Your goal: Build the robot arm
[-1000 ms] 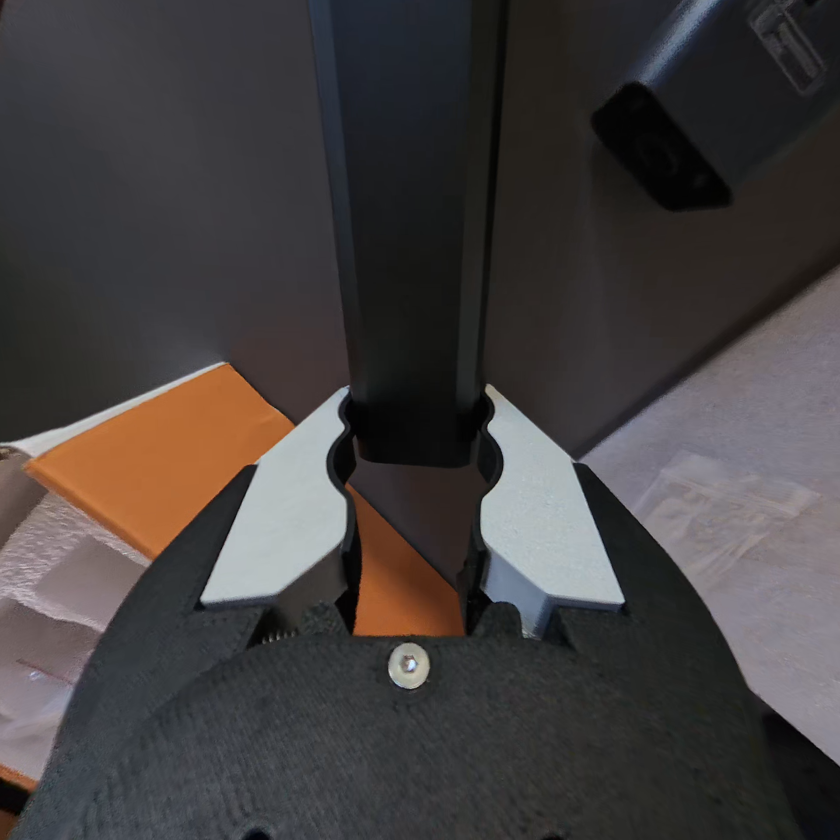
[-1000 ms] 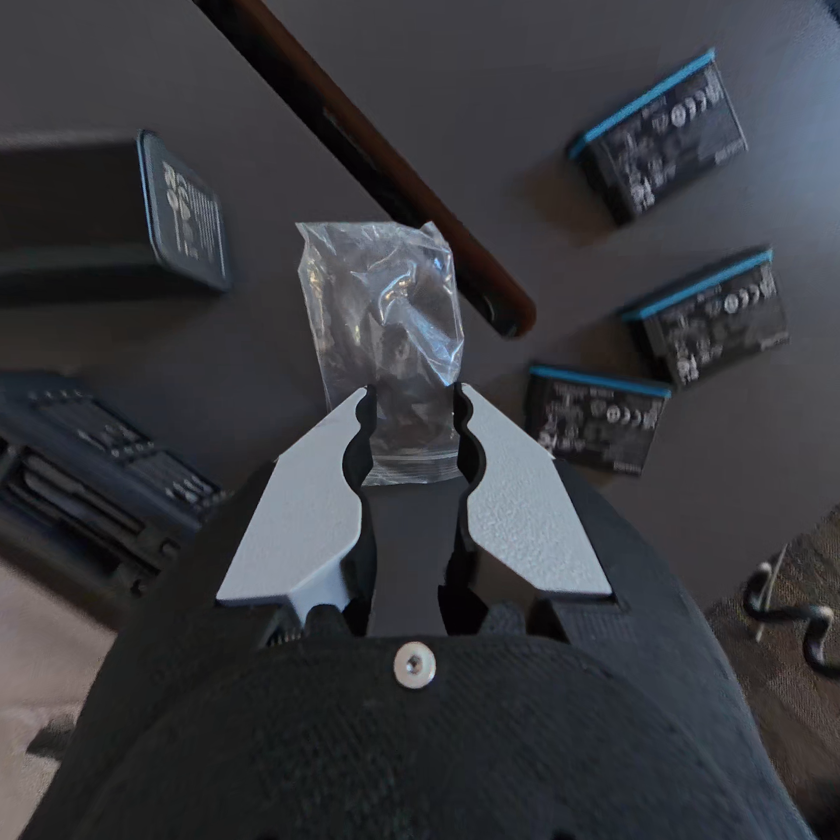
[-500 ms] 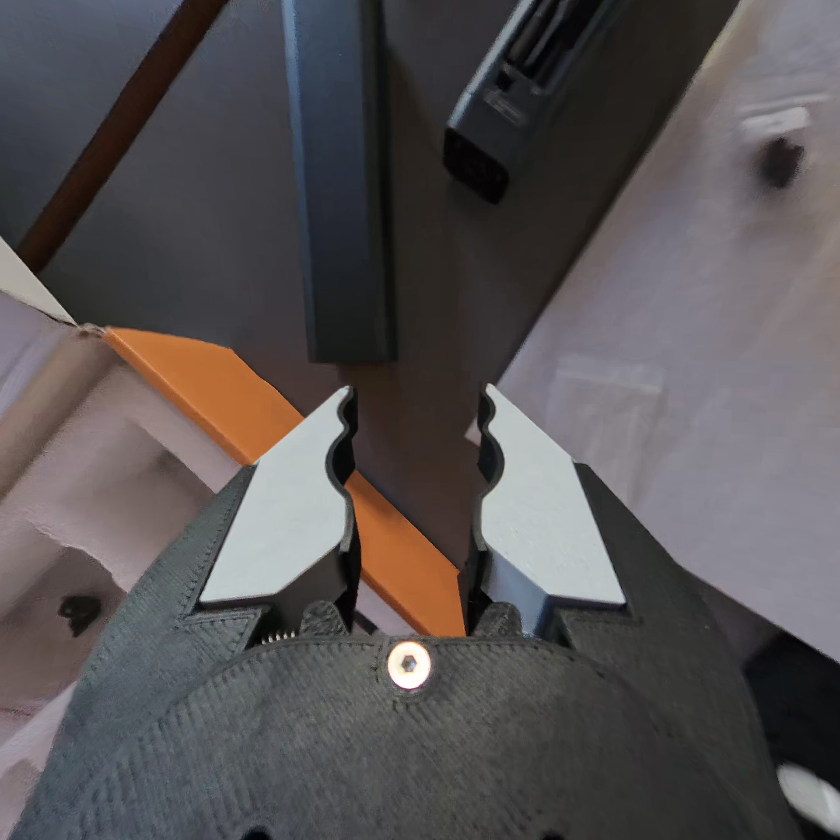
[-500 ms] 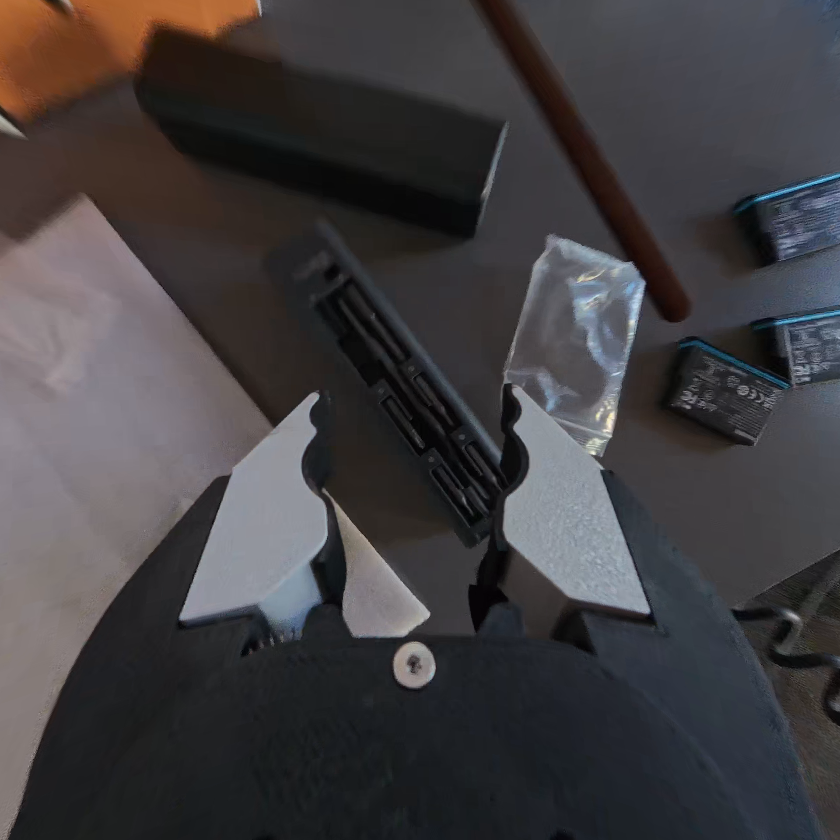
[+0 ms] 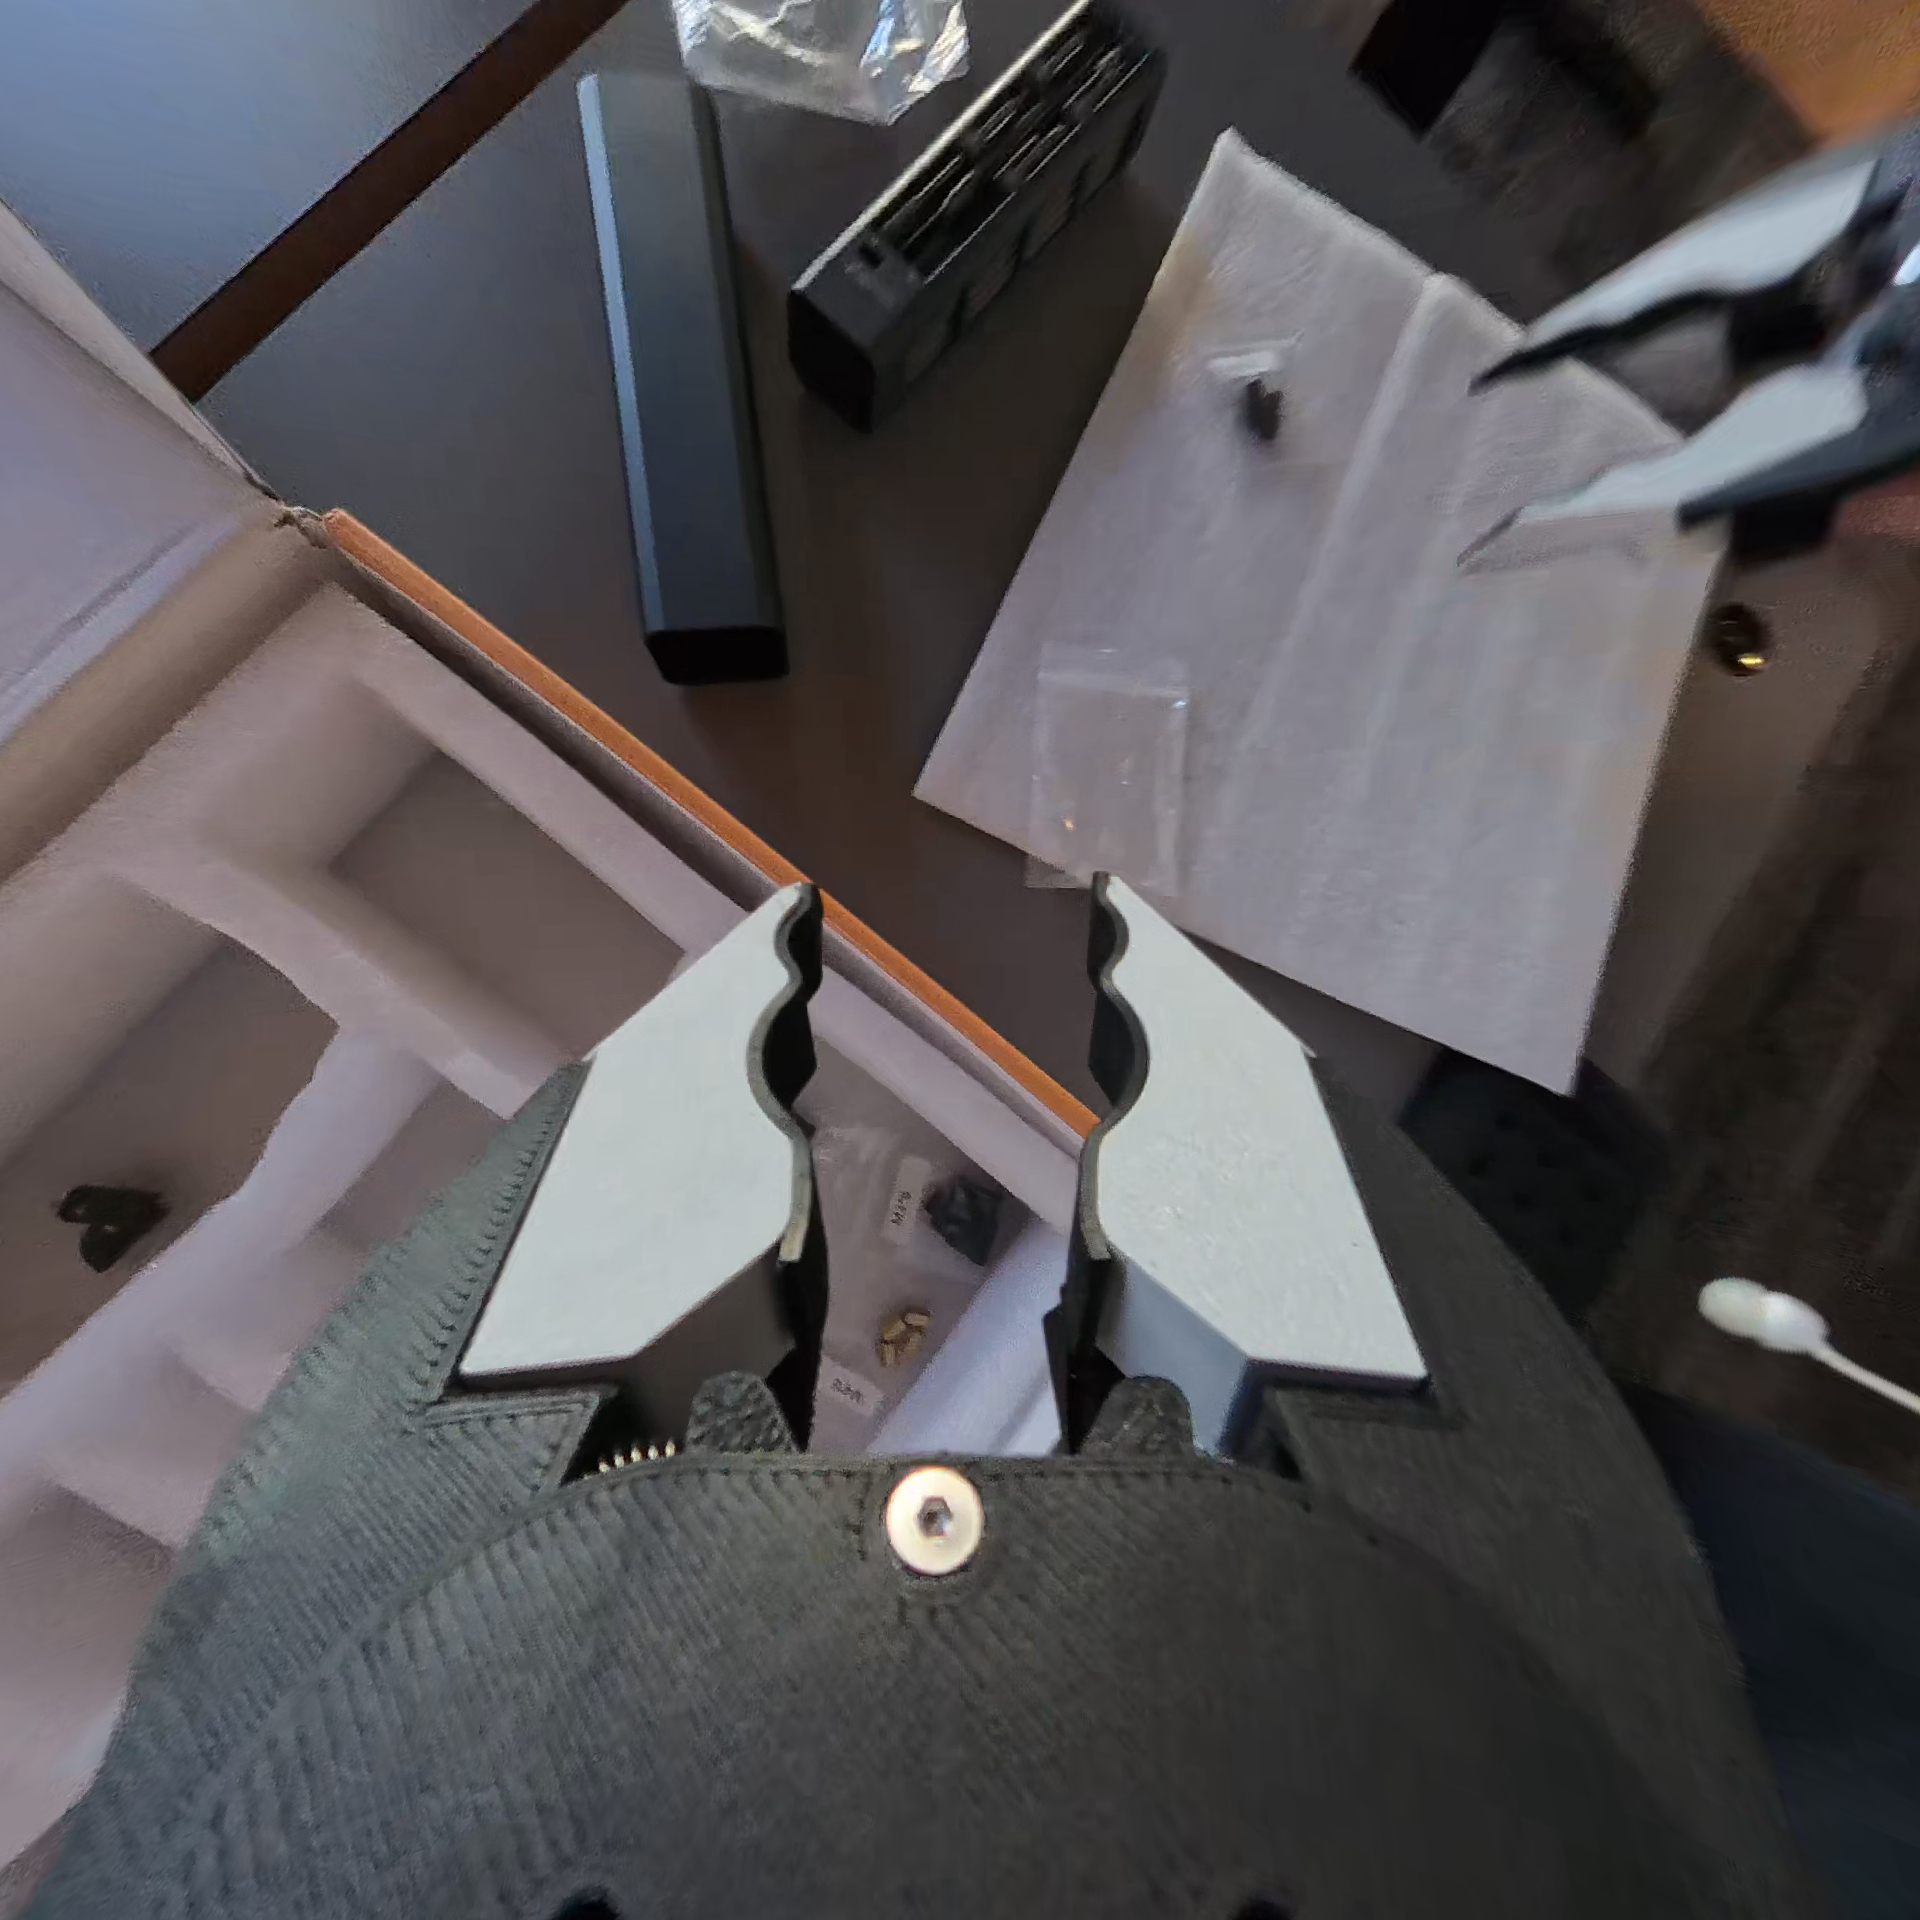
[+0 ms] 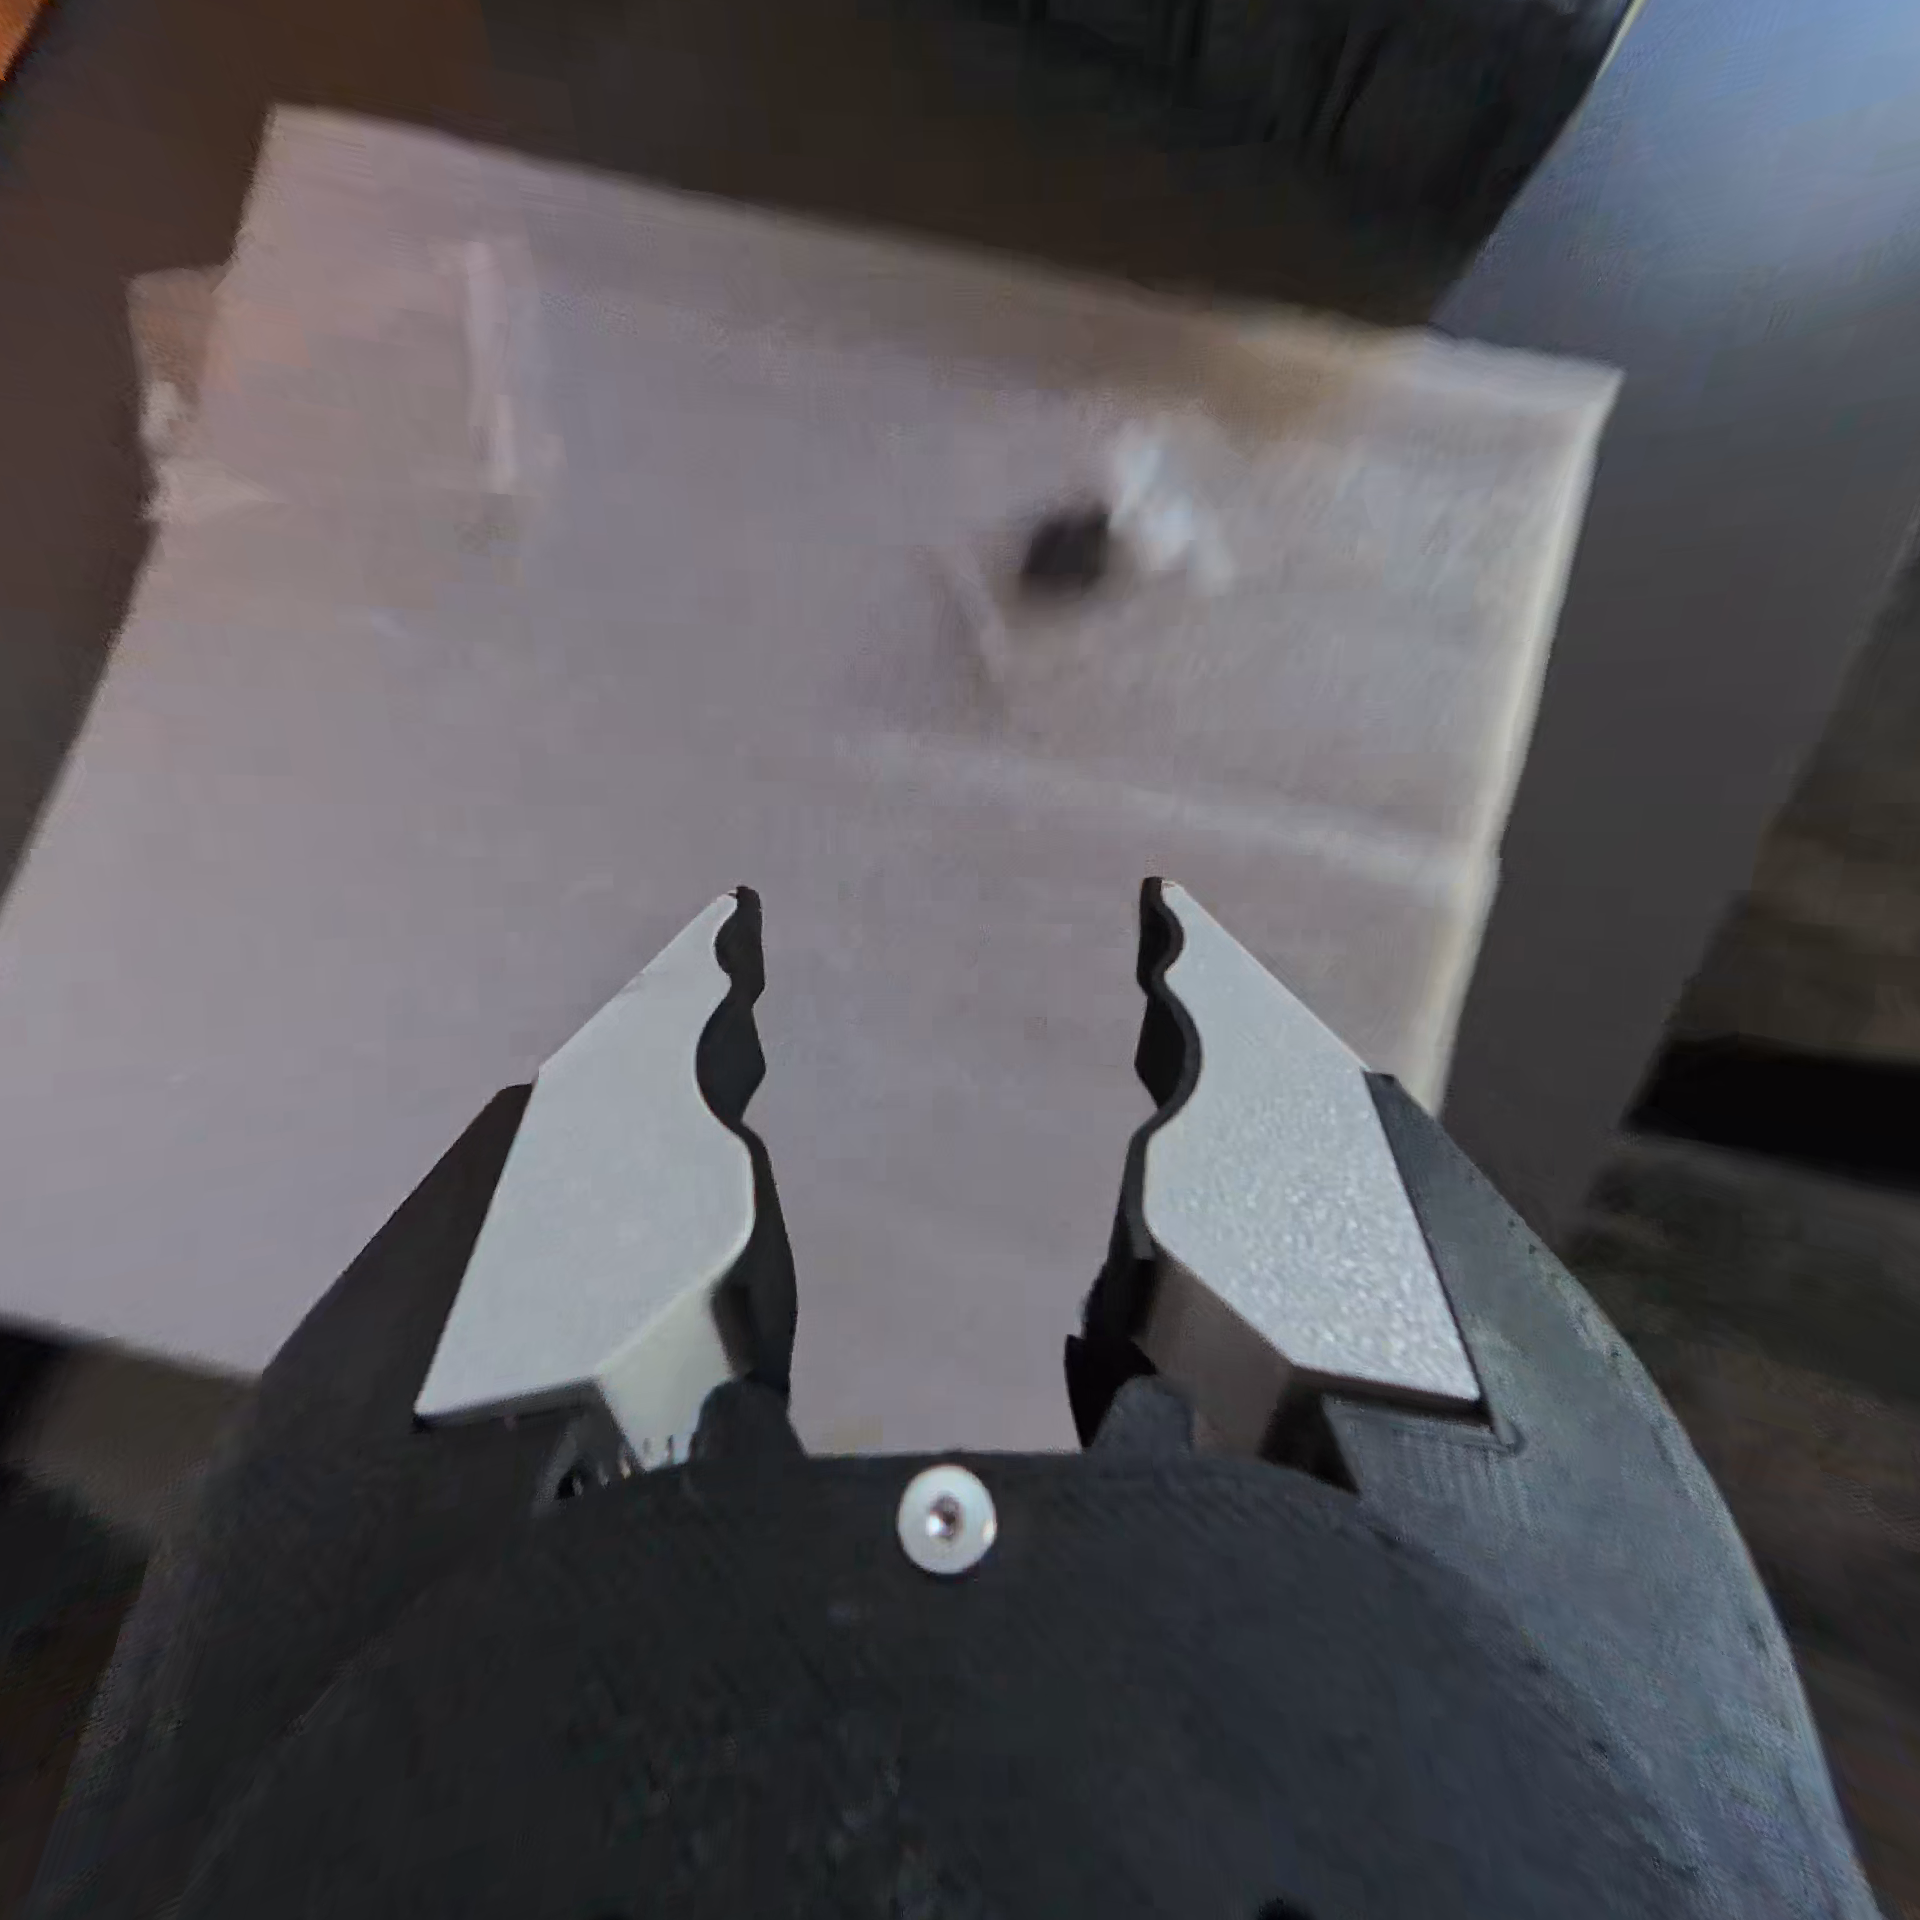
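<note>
My left gripper (image 5: 954,902) is open and empty above the orange-edged rim (image 5: 665,758) of a box with a white foam insert (image 5: 260,831). A long dark sleeve (image 5: 681,384) lies on the dark table beyond it, apart from the fingers. My right gripper (image 6: 948,894) is open and empty over a white foam sheet (image 6: 520,831), which bears a small black part (image 6: 1060,545); this view is blurred. The right gripper also shows at the upper right of the left wrist view (image 5: 1590,416), above the same sheet (image 5: 1351,727).
A black tool tray (image 5: 977,208) and a clear plastic bag (image 5: 821,42) lie at the far side. A small clear bag (image 5: 1112,769) lies on the foam sheet. Foam pockets hold small black and brass parts (image 5: 904,1335). A white cable end (image 5: 1766,1330) lies at the right. My hands' fingertips stand some 30 cm from each other.
My left gripper let go of the dark sleeve and drew back over the box. My right gripper released the clear bag, opened wider and swung across to the white foam sheet.
</note>
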Demonstrator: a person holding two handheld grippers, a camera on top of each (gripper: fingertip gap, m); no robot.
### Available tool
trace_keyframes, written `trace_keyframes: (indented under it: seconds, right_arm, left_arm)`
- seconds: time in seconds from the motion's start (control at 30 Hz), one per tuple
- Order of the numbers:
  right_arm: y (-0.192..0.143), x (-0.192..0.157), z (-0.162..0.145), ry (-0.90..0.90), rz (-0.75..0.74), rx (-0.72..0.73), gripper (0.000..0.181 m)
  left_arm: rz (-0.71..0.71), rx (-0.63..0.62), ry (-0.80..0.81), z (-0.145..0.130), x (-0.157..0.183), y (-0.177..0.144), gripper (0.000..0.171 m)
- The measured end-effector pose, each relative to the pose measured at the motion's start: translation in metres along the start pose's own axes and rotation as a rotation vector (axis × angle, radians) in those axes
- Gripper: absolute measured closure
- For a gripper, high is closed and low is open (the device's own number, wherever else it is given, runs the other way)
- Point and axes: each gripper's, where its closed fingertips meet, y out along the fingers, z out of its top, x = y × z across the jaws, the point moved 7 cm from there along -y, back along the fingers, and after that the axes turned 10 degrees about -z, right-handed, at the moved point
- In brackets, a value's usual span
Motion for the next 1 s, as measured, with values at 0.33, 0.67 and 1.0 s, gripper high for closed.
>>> trace_keyframes:
  seconds: [0.33,0.67,1.0]
  right_arm:
    - [-0.013,-0.074,-0.042,0.184,-0.185,-0.079,0.120]
    - [-0.291,-0.002,-0.092,0.525,-0.544,0.293,0.084]
    - [-0.576,0.085,-0.279,0.679,-0.774,0.571,0.043]
  left_arm:
    - [-0.040,0.007,0.027,-0.011,0.034,-0.066,0.119]
    - [-0.162,0.322,0.409,0.094,0.169,-0.113,0.091]
    - [-0.599,0.456,0.460,0.244,0.453,0.060,0.038]
